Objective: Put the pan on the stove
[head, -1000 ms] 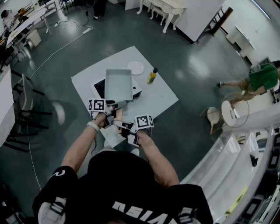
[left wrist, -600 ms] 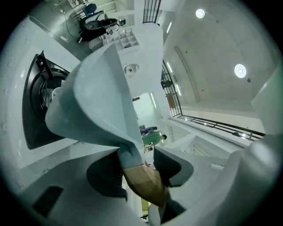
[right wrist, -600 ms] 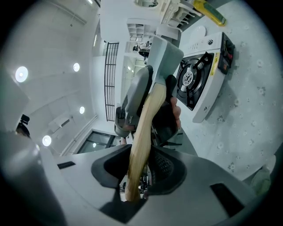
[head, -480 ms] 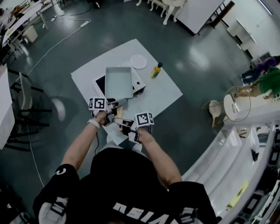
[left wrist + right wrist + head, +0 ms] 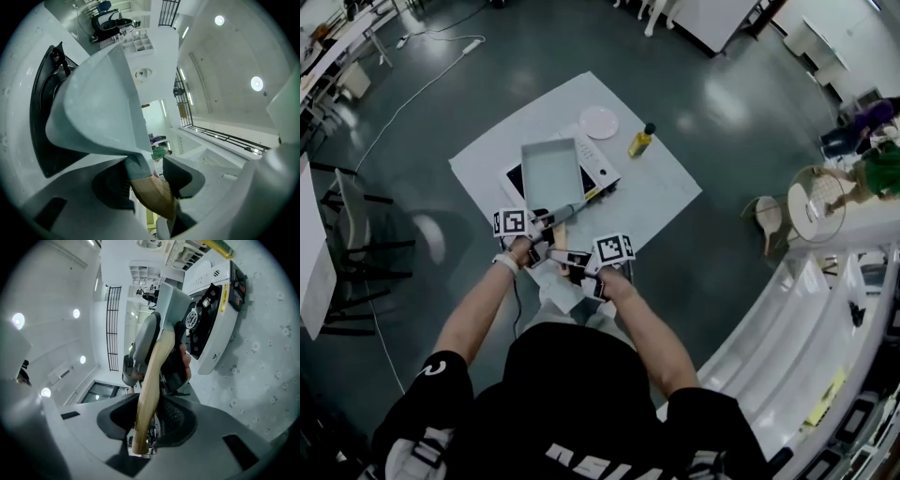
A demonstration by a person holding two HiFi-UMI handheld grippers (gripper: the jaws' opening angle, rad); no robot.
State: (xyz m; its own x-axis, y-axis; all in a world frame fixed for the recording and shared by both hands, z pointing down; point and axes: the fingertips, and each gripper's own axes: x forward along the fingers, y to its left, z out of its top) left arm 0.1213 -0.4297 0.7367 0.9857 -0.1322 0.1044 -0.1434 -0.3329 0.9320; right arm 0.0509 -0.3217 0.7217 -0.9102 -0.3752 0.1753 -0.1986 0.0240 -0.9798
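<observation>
Grey pan (image 5: pixel 551 173) has come lower and now hangs over the stove (image 5: pixel 605 172); contact is not confirmed. We keep its wooden handle (image 5: pixel 151 376) clamped in the left tongs (image 5: pixel 154 180) and, nearer us, the right tongs (image 5: pixel 152 425). We judge only the final set-down remains.

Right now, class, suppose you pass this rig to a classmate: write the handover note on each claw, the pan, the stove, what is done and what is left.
Left claw: shut on the wooden handle, near the pan.
Right claw: shut on the same handle, at its end.
Pan: lifted, held over the stove, apparently not resting on it.
Done: pan picked up and brought over the stove.
Left: lower it flat onto the stove, then open both claws.
</observation>
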